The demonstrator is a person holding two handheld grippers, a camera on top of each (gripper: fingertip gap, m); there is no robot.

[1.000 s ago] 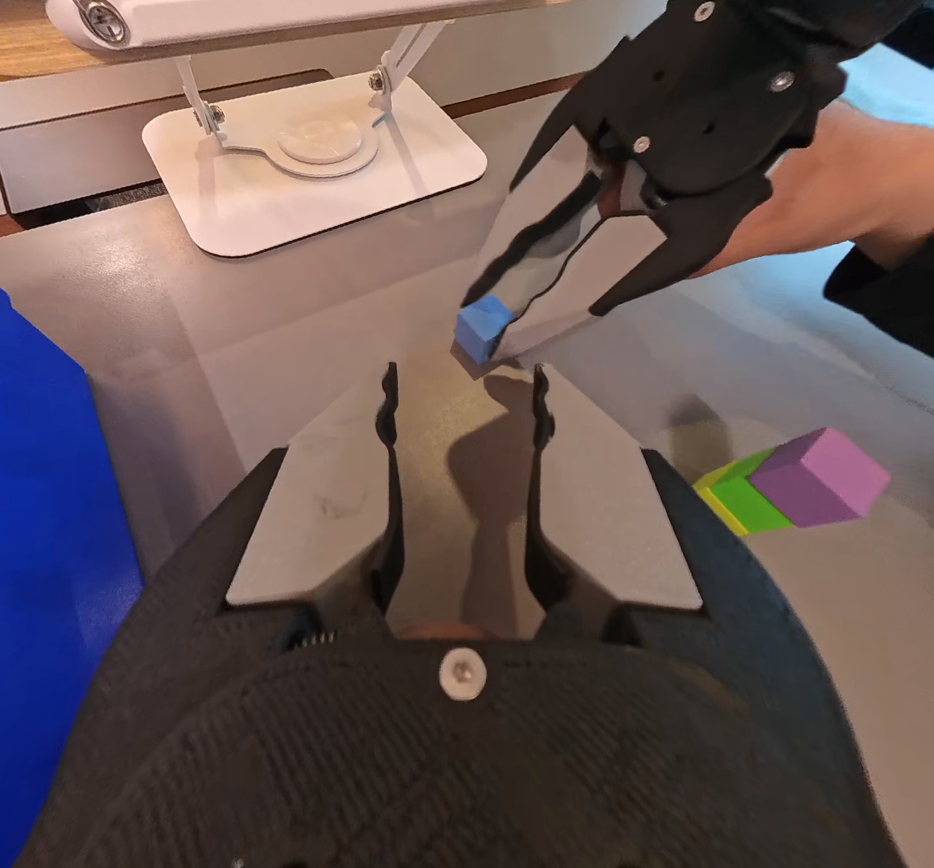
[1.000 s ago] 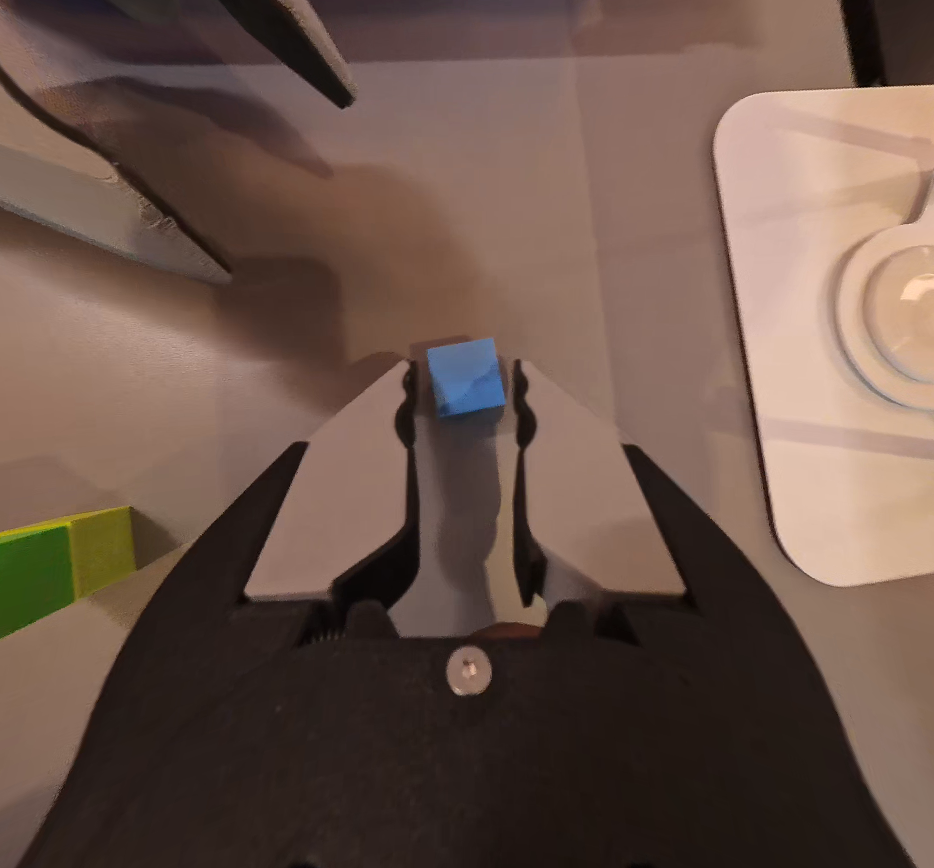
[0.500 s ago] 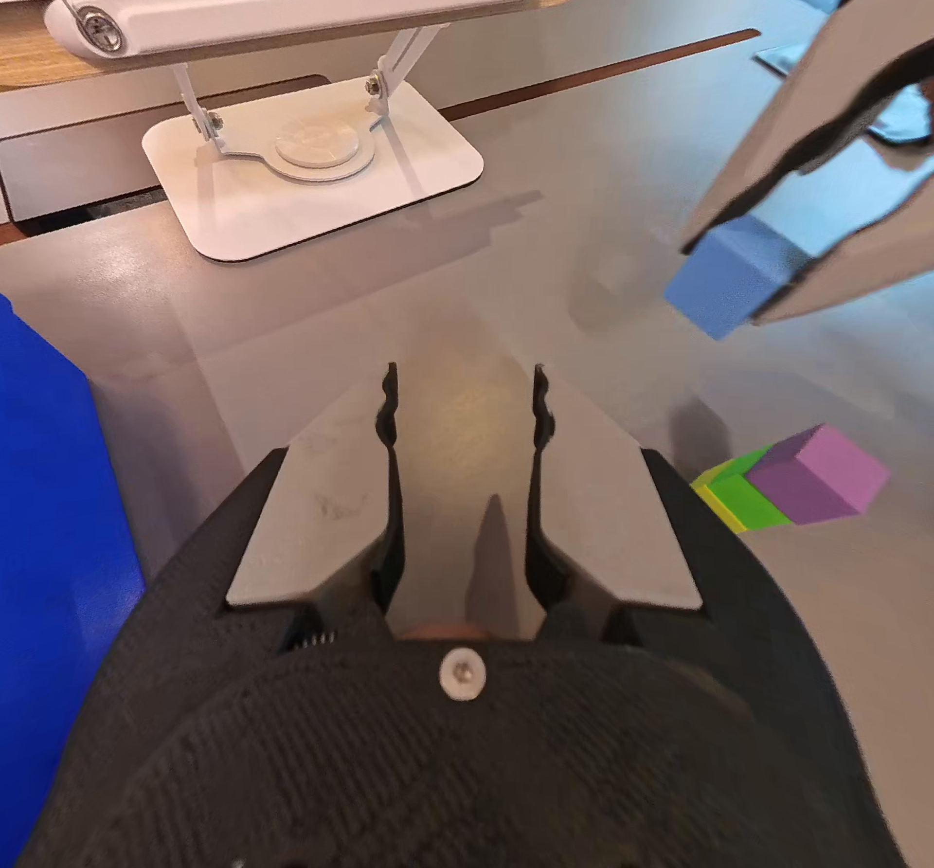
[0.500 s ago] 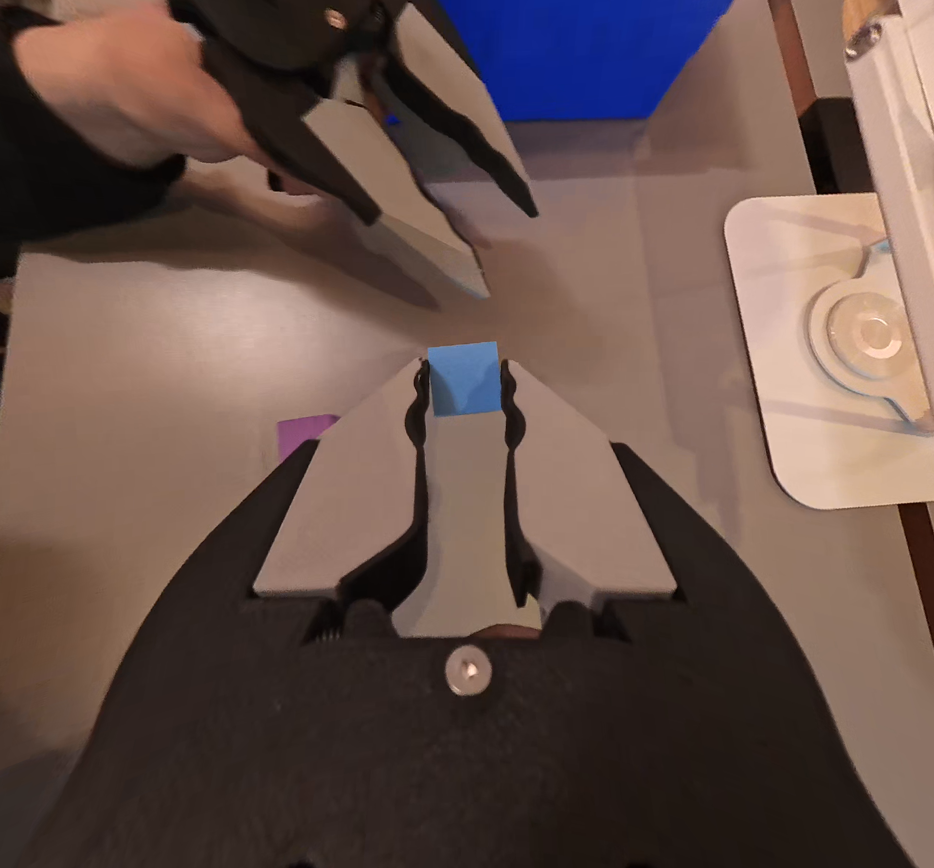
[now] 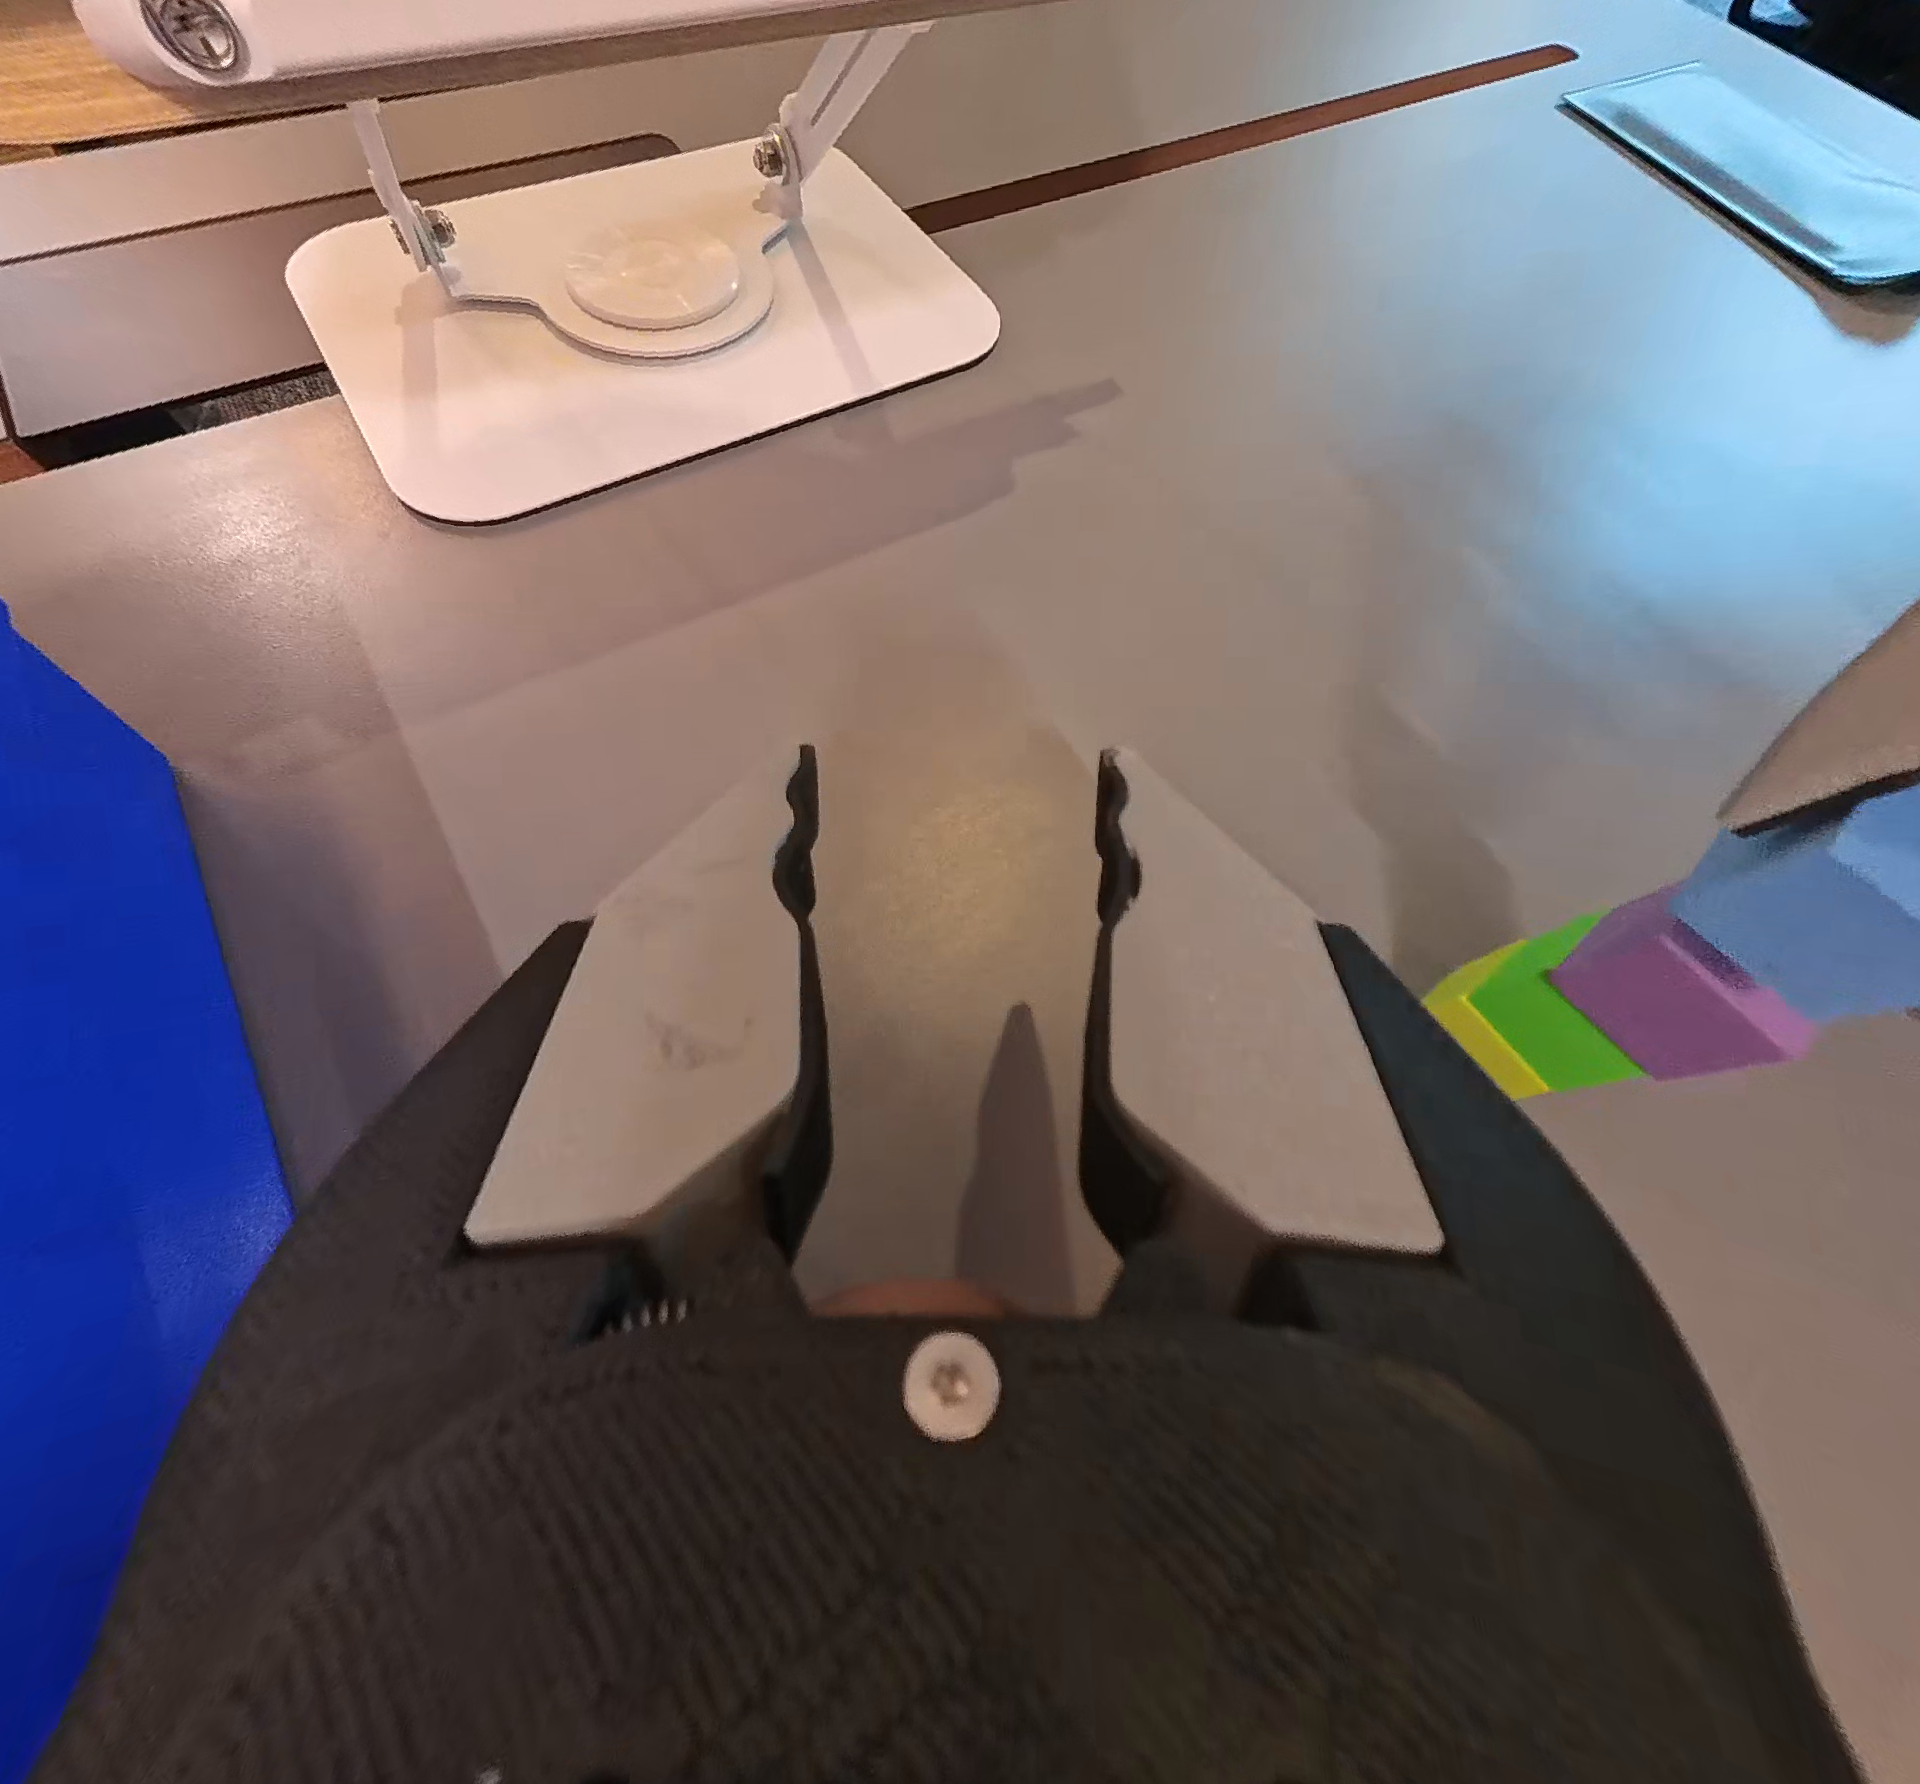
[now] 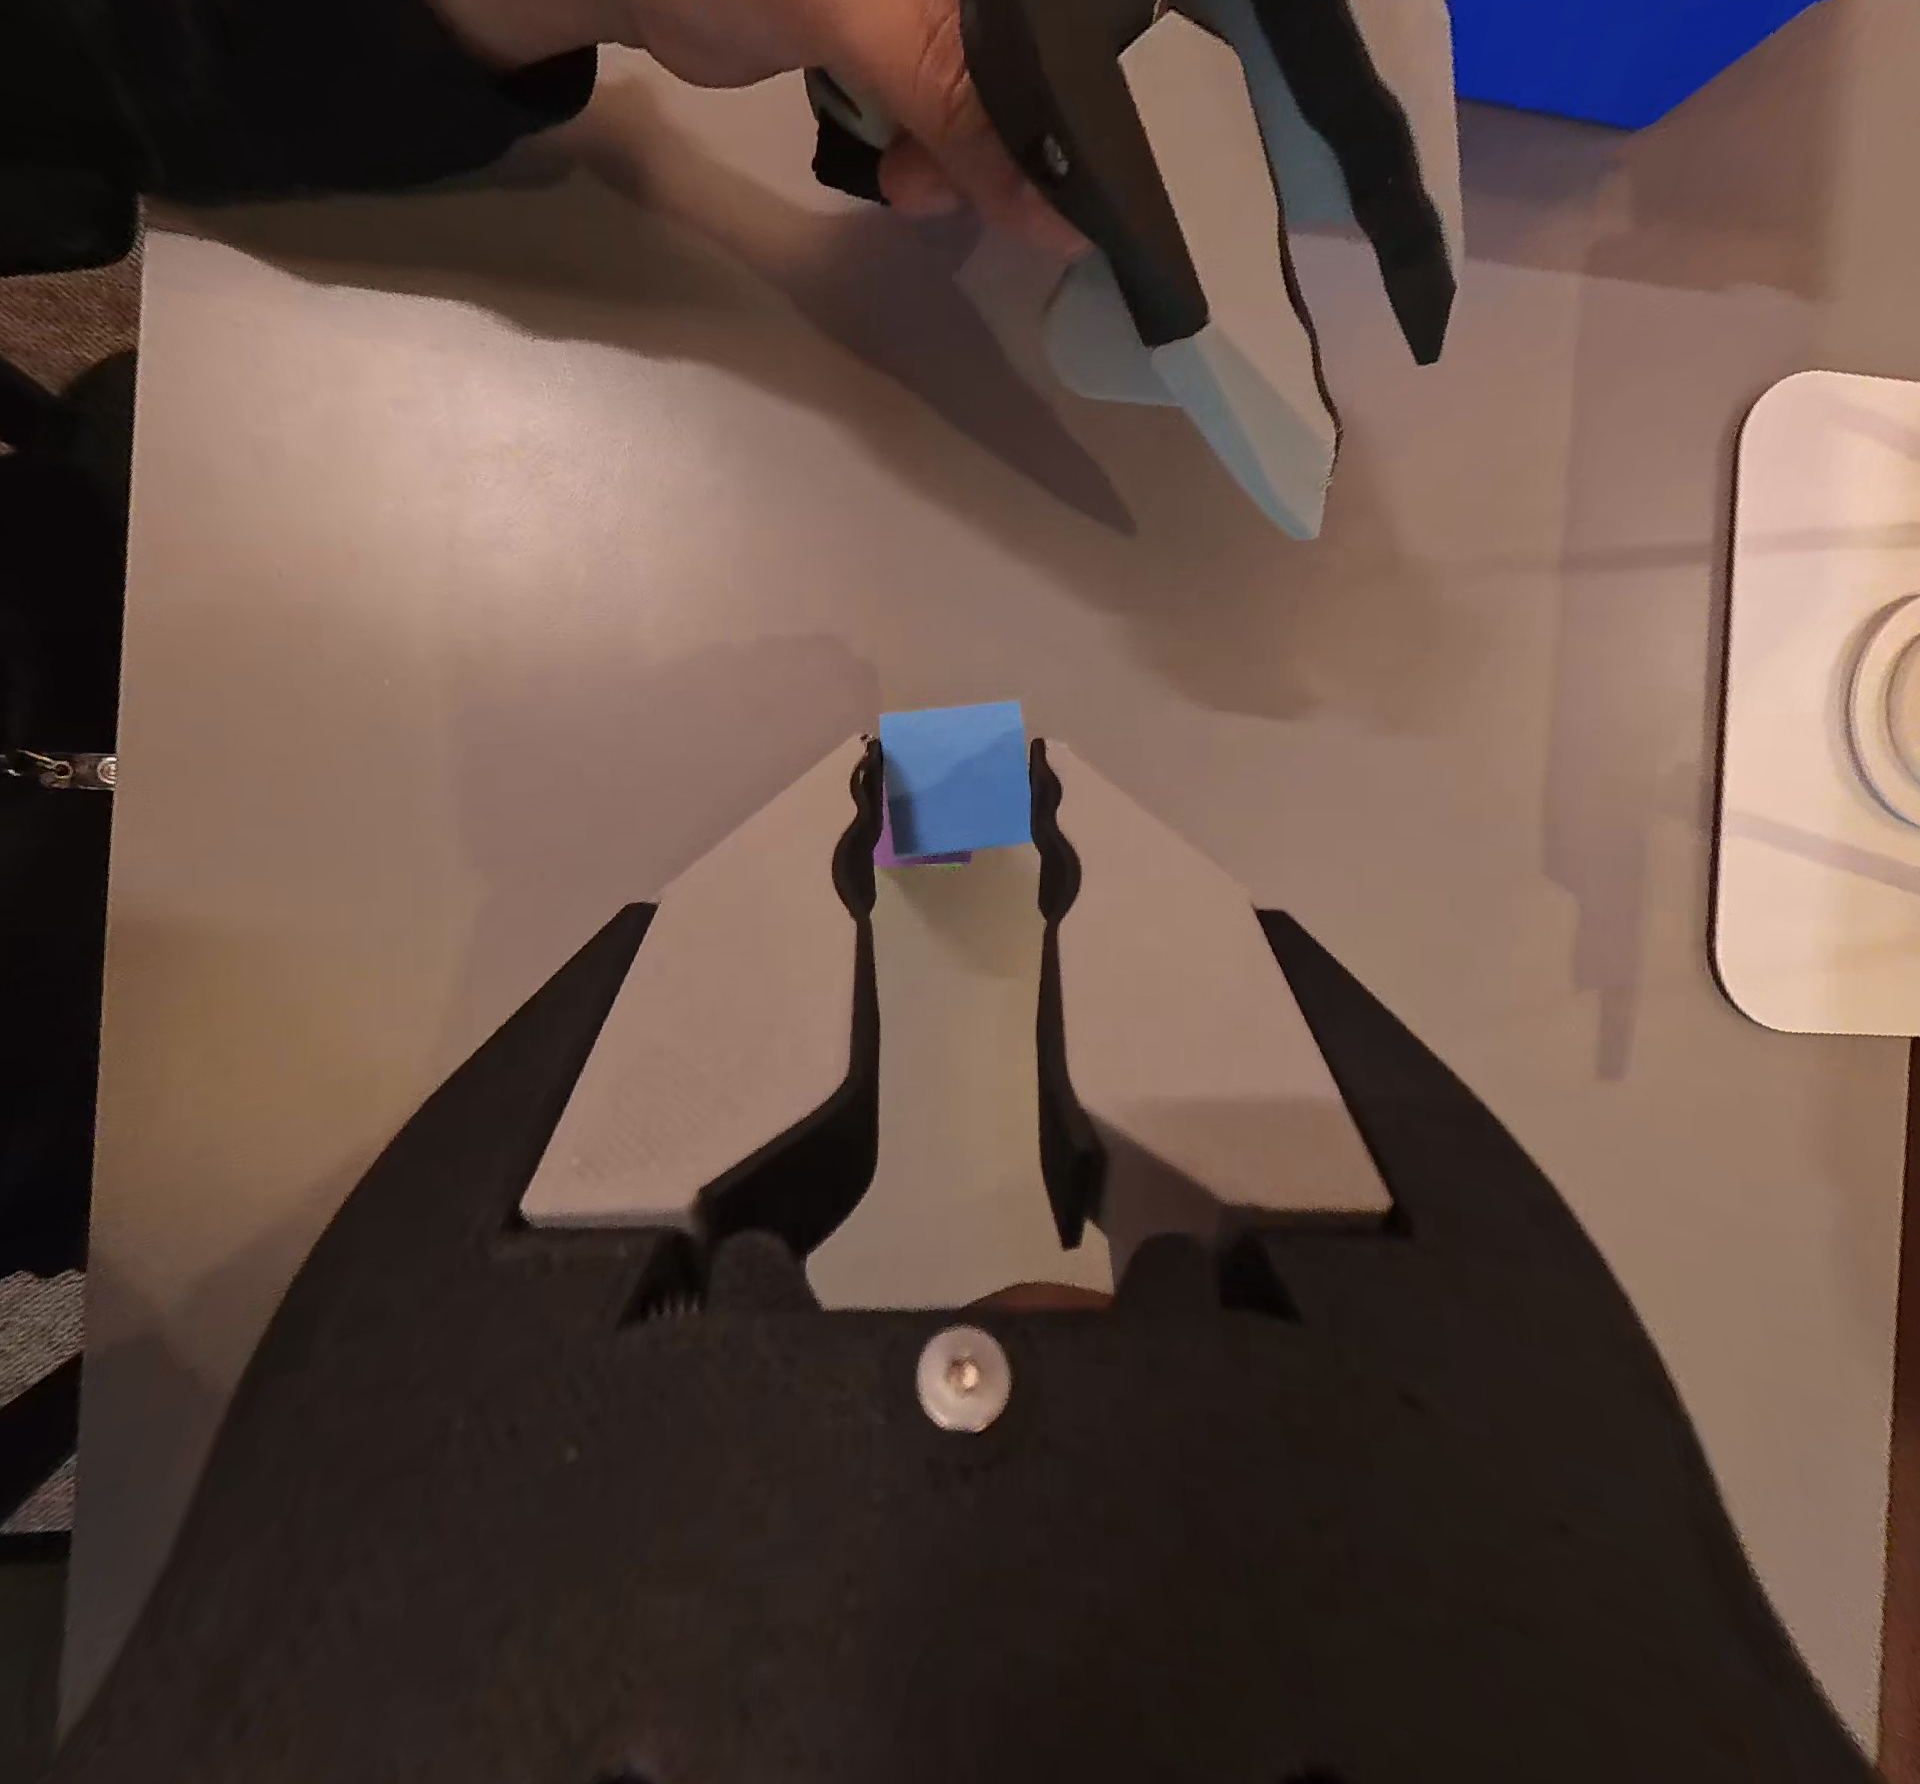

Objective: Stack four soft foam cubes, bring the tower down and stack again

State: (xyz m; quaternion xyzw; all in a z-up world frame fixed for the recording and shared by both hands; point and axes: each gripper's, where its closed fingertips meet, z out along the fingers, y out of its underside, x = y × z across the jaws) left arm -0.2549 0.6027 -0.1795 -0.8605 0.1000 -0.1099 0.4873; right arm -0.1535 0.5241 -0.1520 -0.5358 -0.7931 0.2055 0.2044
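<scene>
My right gripper [image 6: 956, 758] is shut on a blue foam cube [image 6: 956, 778], with both pads against its sides. It holds the cube right over a purple cube [image 6: 888, 846], of which only a sliver shows underneath. In the left wrist view the blue cube [image 5: 1808, 924] hangs just above the purple cube [image 5: 1662, 1007], which sits on a green cube [image 5: 1548, 1028] and a yellow cube [image 5: 1475, 1007] at the right edge. My left gripper [image 5: 956, 768] is open and empty over bare table. It also shows in the right wrist view [image 6: 1366, 441], held in a hand.
A white stand base [image 5: 644, 363] sits at the back of the grey table and shows at the right in the right wrist view [image 6: 1818, 695]. A blue bin [image 5: 83, 1007] is at the left. A dark flat pad [image 5: 1756, 165] lies far right.
My right gripper closed on the blue cube on the table, lifted it and carried it over to the purple cube on the stack. My left gripper stayed open and still.
</scene>
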